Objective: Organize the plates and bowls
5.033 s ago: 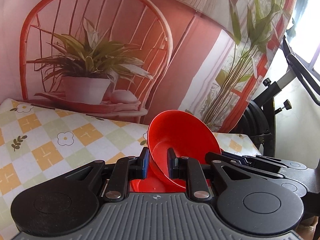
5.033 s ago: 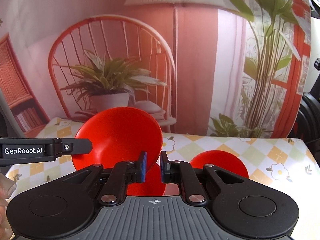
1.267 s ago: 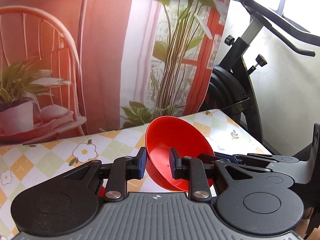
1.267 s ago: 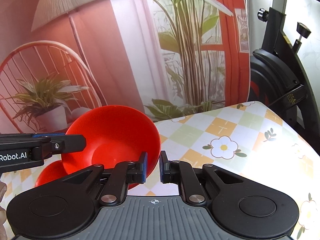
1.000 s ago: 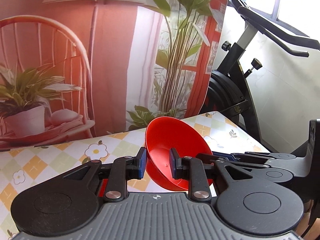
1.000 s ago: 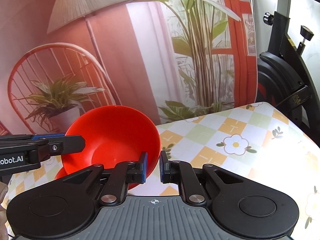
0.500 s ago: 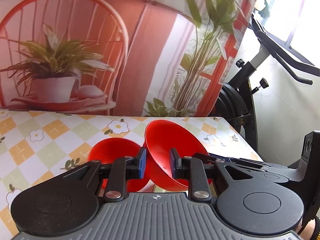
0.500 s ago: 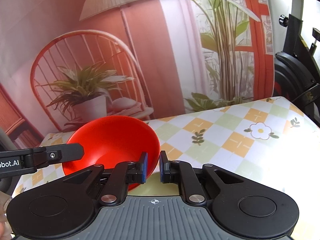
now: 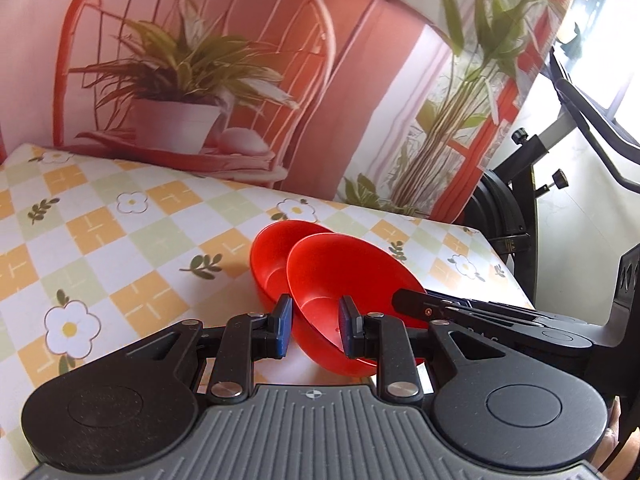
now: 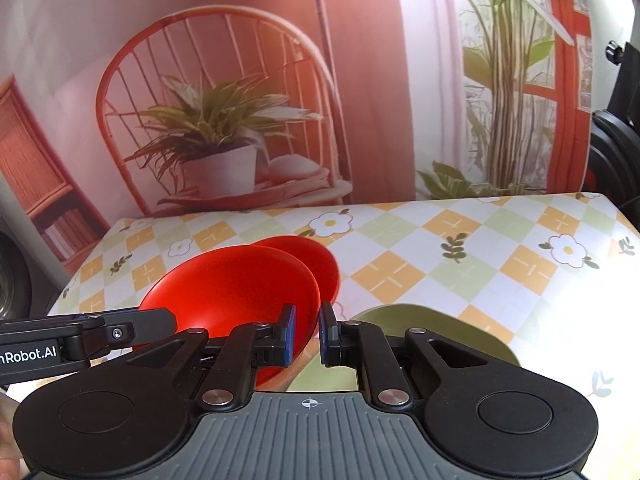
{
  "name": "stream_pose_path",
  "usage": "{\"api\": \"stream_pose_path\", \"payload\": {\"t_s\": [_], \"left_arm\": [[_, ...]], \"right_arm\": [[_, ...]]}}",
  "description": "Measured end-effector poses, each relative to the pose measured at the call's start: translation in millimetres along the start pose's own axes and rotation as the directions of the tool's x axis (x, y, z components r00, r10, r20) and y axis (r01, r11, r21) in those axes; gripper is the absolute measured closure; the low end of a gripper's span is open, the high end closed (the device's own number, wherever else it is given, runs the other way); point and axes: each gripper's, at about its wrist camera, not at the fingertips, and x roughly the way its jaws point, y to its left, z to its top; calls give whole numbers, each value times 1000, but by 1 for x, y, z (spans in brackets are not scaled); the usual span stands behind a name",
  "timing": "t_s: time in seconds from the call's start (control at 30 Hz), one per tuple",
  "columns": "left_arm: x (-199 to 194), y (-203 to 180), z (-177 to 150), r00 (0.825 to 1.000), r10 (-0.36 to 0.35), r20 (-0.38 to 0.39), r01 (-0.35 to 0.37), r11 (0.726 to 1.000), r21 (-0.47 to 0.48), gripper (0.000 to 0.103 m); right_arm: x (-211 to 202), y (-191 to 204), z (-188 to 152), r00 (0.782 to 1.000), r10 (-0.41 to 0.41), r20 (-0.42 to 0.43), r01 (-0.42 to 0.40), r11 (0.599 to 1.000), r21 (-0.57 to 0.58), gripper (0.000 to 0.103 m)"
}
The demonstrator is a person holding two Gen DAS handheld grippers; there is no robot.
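Note:
A red bowl [image 9: 352,280] hangs tilted just above the table, held from two sides. My left gripper [image 9: 316,326] is shut on its near wall, one finger outside and one inside. My right gripper [image 10: 307,334] is shut on the right rim of the same bowl [image 10: 240,284]. Directly behind it, a second red bowl [image 9: 272,256] rests on the table, partly covered by the held one. In the right wrist view this second bowl [image 10: 316,256] shows past the held rim. A green plate [image 10: 432,328] lies on the table under my right gripper, mostly hidden.
The table [image 9: 120,240] wears a checked cloth with flowers and ends at a printed backdrop [image 9: 224,80] of a chair and plants. A black exercise bike [image 9: 516,208] stands off the table's right end. The cloth [image 10: 500,264] to the right lies bare.
Both grippers carried the held bowl left and down across the table. It now hangs right over the second bowl. The green plate has come into the right wrist view.

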Motion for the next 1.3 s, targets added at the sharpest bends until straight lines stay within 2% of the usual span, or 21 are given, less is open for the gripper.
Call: {"api": "stream_pose_path", "payload": {"t_s": [0.57,0.87,1.3], "left_arm": [[22,7,24,999,8,32,-7,1000,-31,77],[47,8,42,999,24,34,-24,1000,18,77],[69,6,29,998,60,-9,-59,995,83,77]], "right_arm": [[32,1,23,1000,-20,-9,19,998,-56,92],[54,3,38,998,-58,-5,58,992,-113,91],[74,-3,29,995,-90,-50,83,990,-118,92]]}}
